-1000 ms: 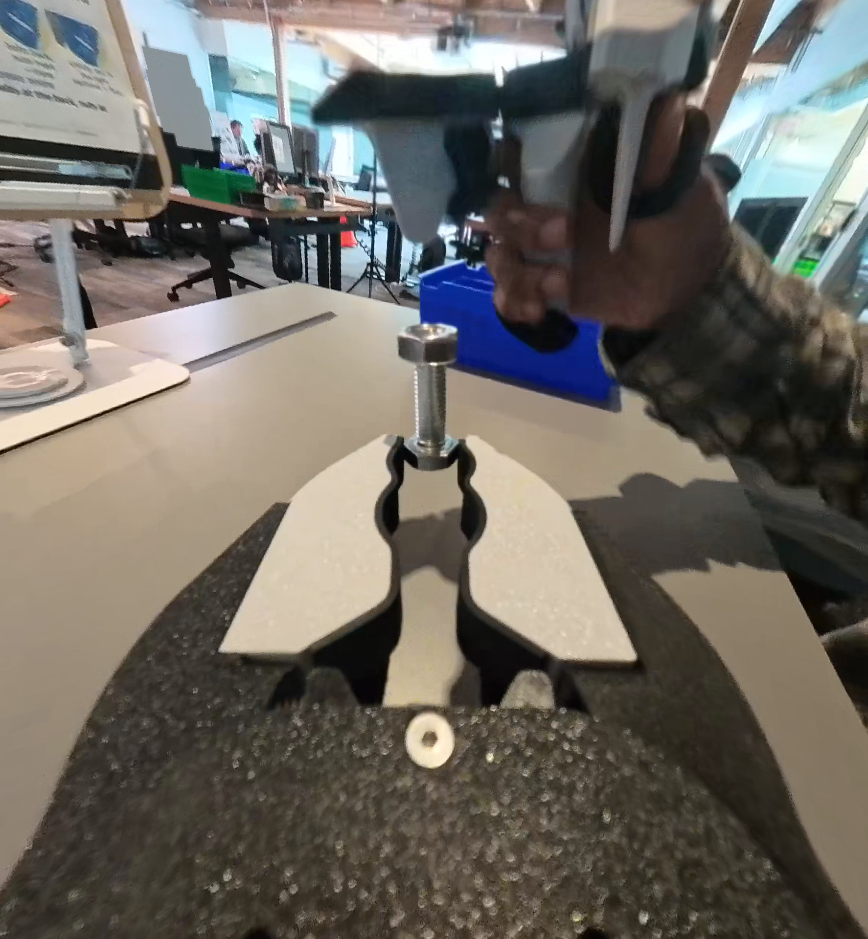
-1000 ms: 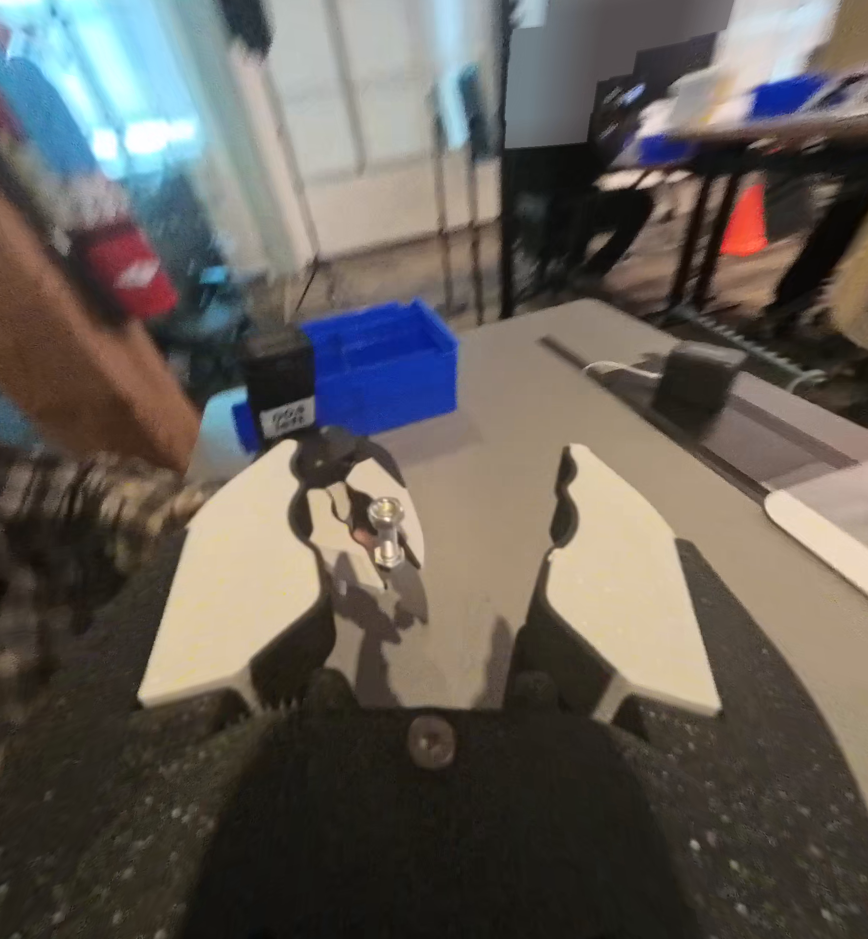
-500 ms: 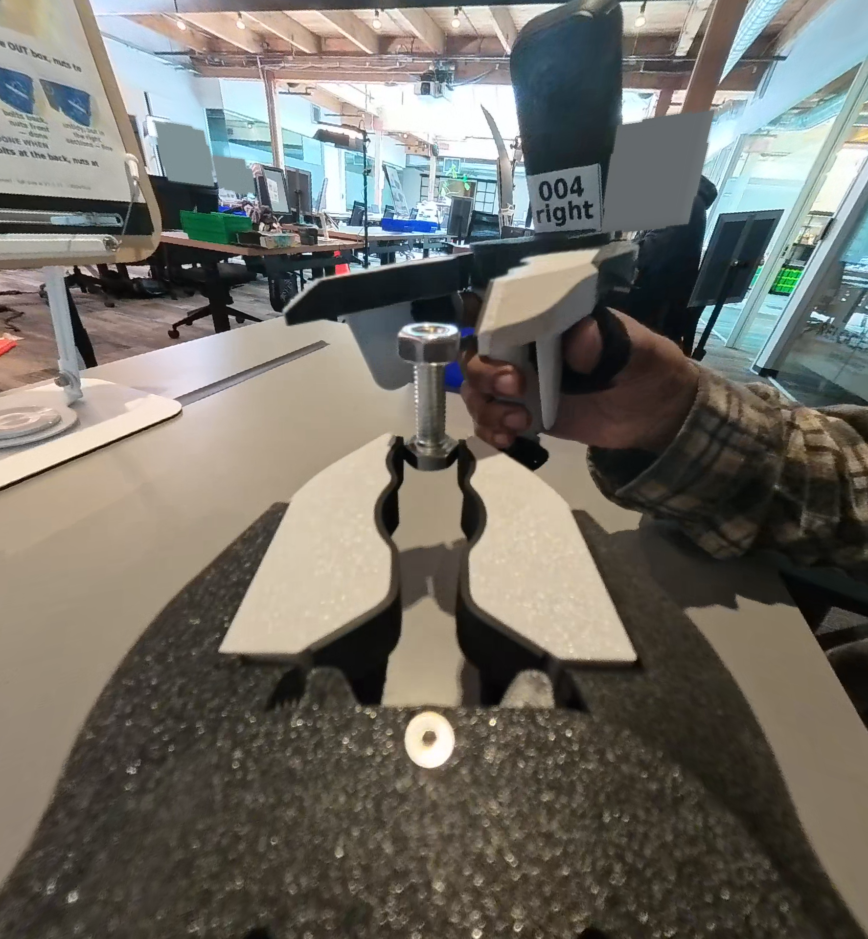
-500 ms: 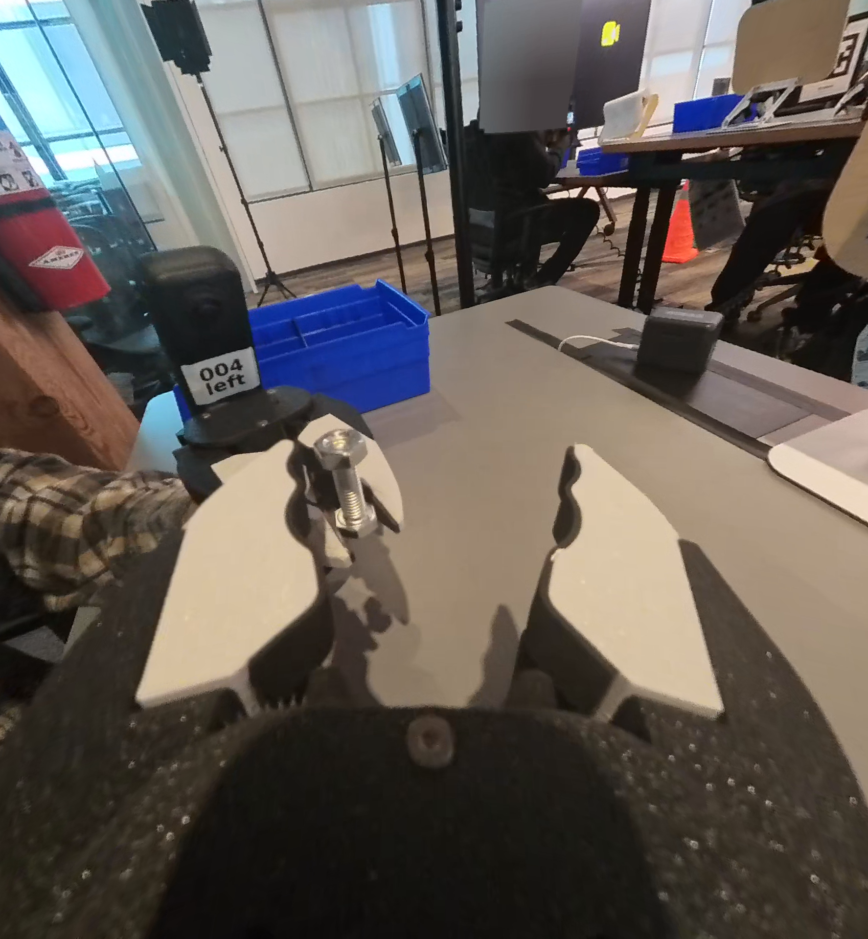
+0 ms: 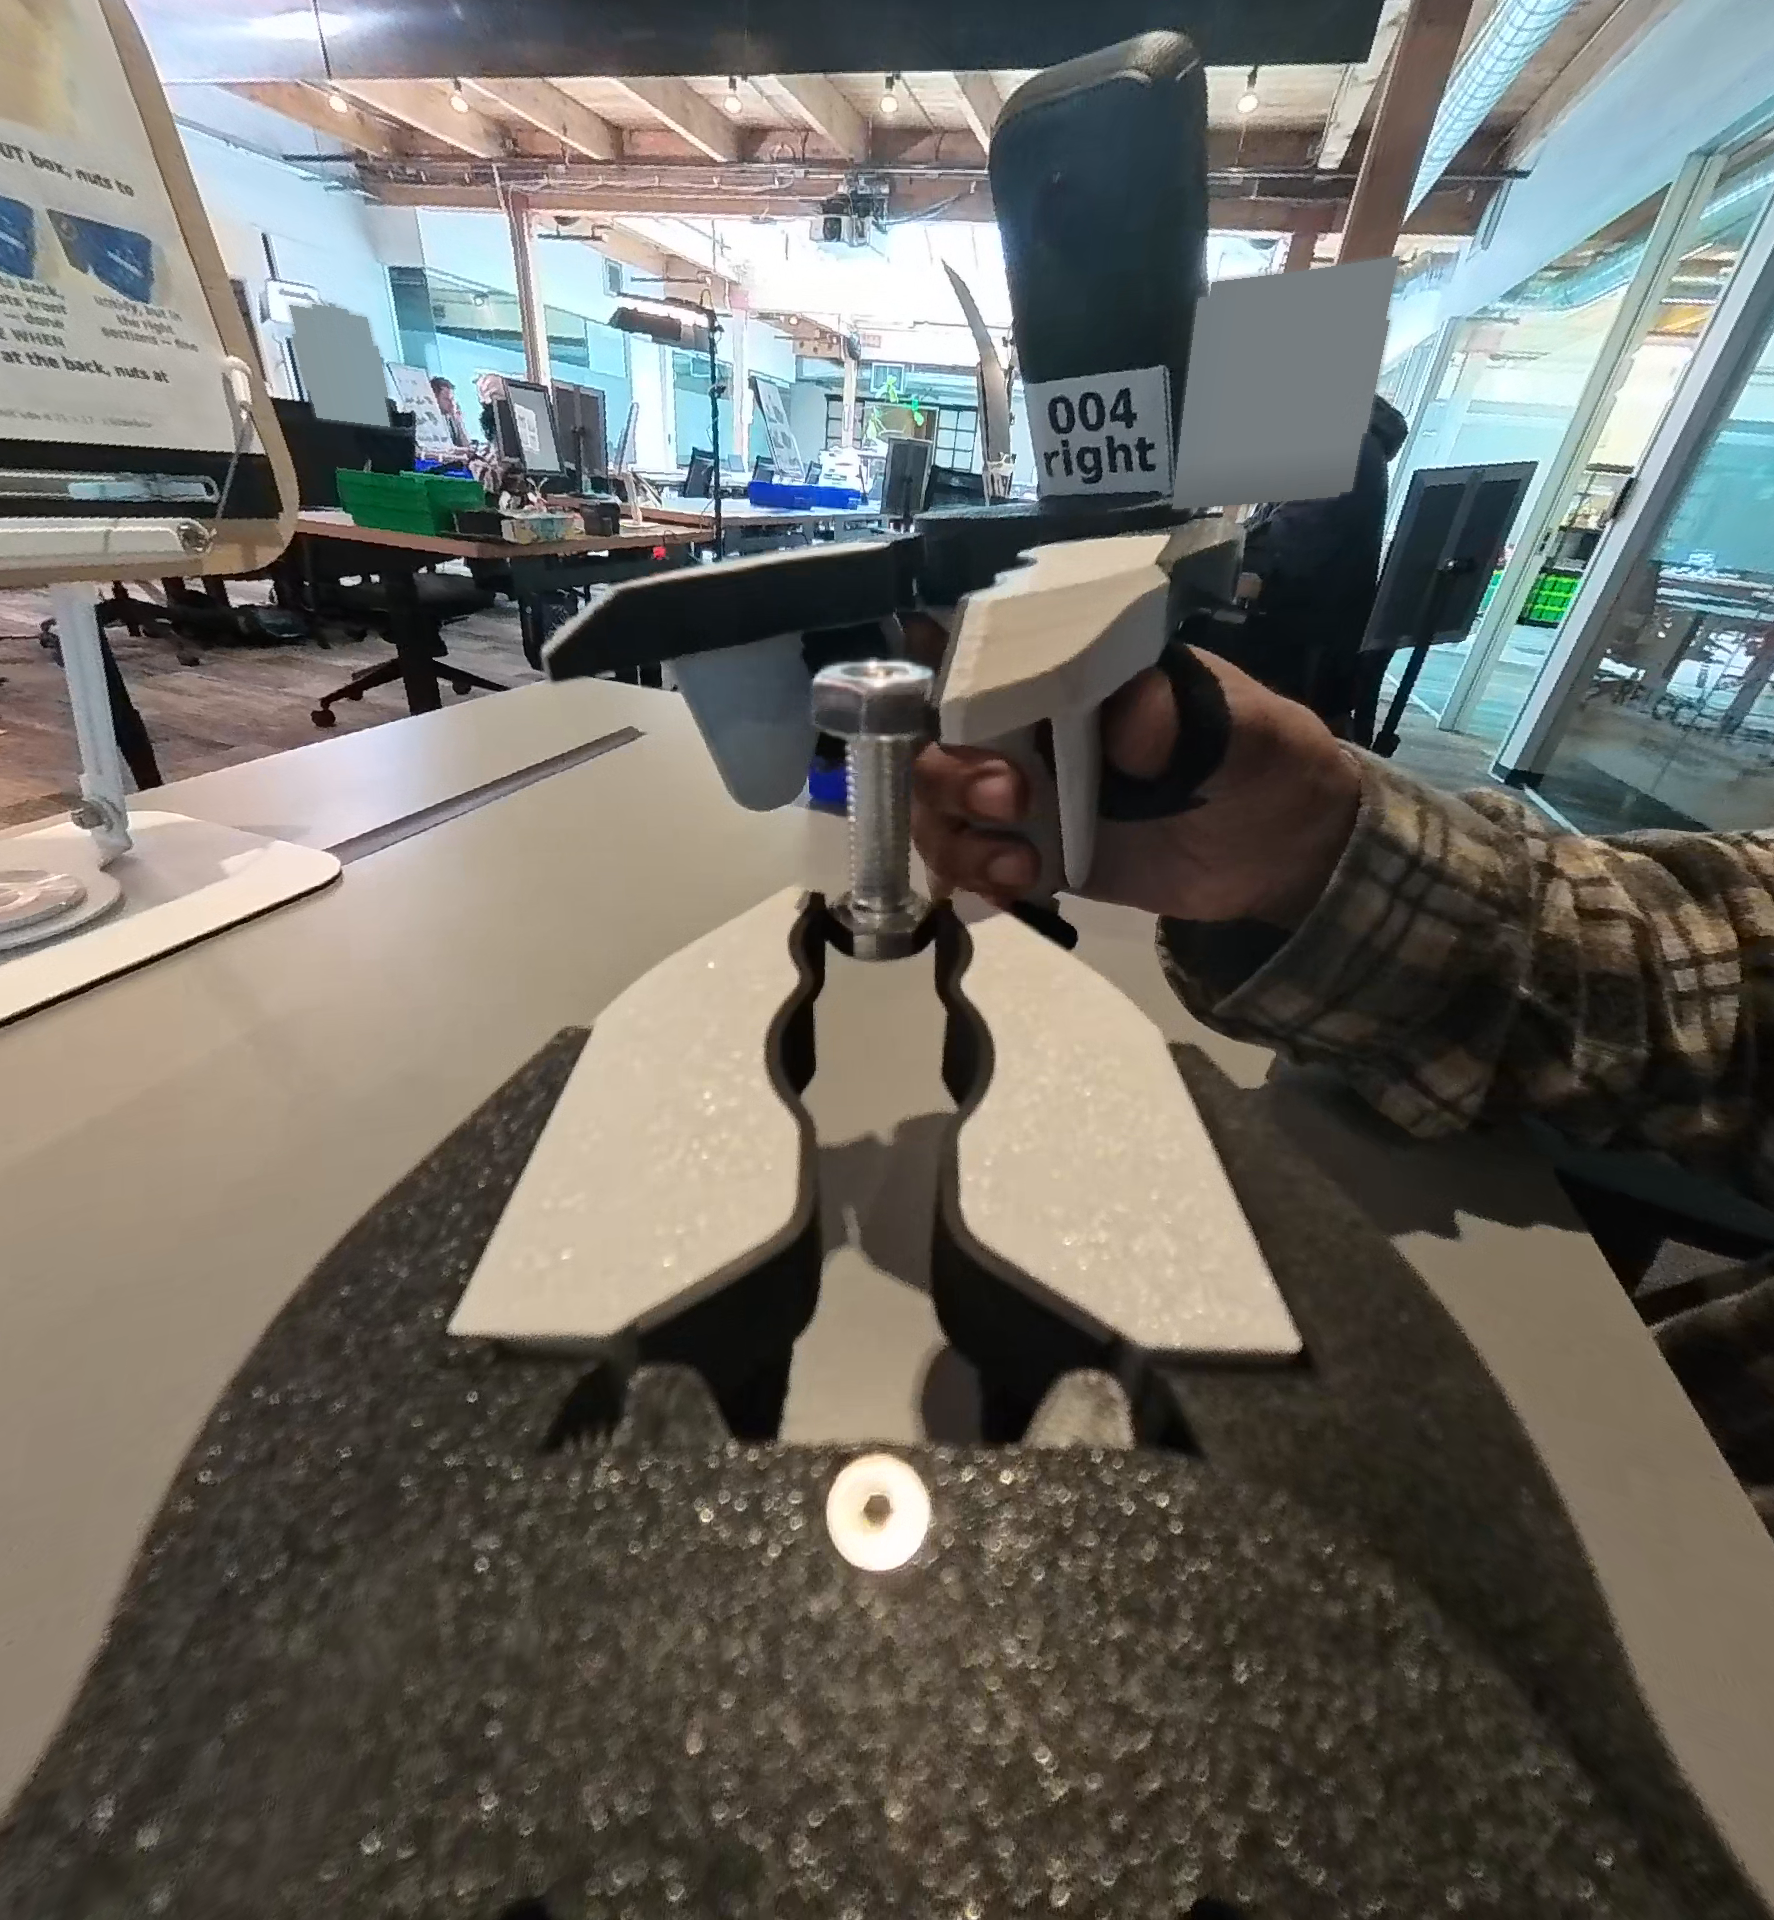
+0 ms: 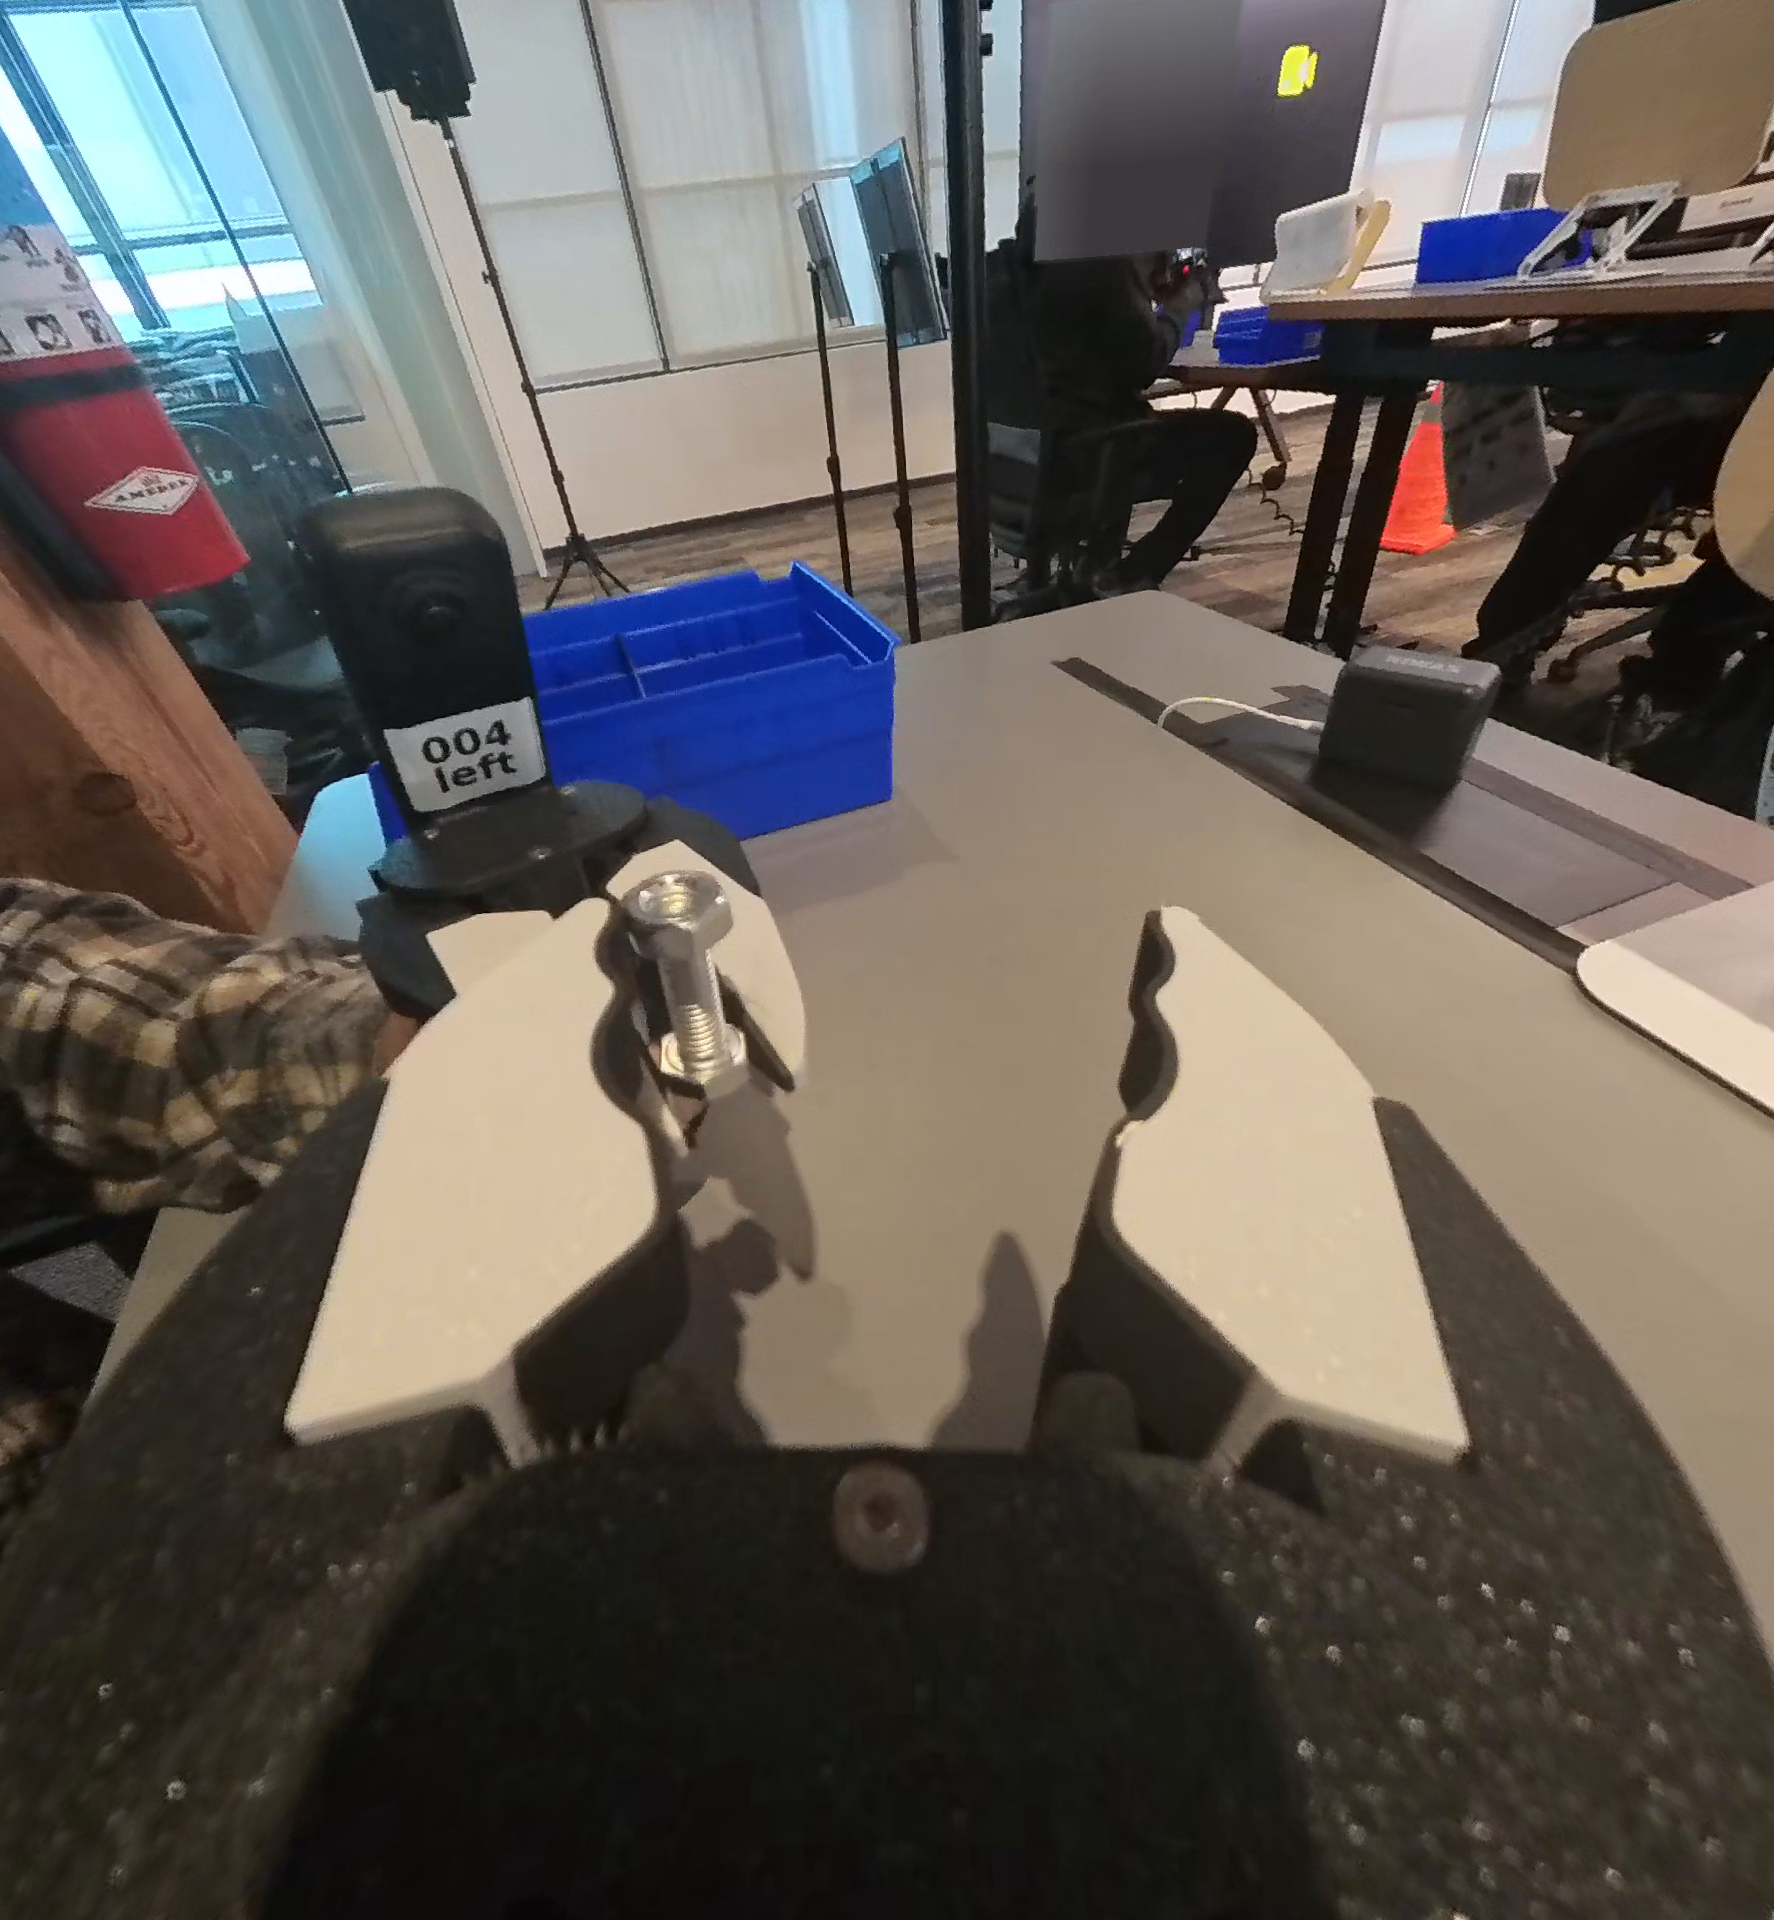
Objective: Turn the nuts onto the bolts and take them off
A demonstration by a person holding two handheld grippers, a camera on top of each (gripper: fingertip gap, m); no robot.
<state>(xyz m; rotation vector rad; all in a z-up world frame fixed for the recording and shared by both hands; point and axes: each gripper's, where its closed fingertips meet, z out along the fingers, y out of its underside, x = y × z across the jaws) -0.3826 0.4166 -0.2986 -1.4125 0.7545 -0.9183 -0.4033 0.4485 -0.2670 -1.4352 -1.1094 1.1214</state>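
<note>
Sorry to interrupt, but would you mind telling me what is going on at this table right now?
A person is working with two handheld grippers at a grey table. The left gripper is shut on a nut threaded on the low end of an upright bolt, head up. The right gripper is open and empty, its fingers spread near the bolt head, which it does not touch. A blue compartment bin sits behind.

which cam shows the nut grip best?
Left wrist view: the nut sits centred and sharp, pinched between the left gripper tips, with the bolt upright, head up. Right wrist view shows the same nut off to one side, partly hidden behind a finger.
</note>
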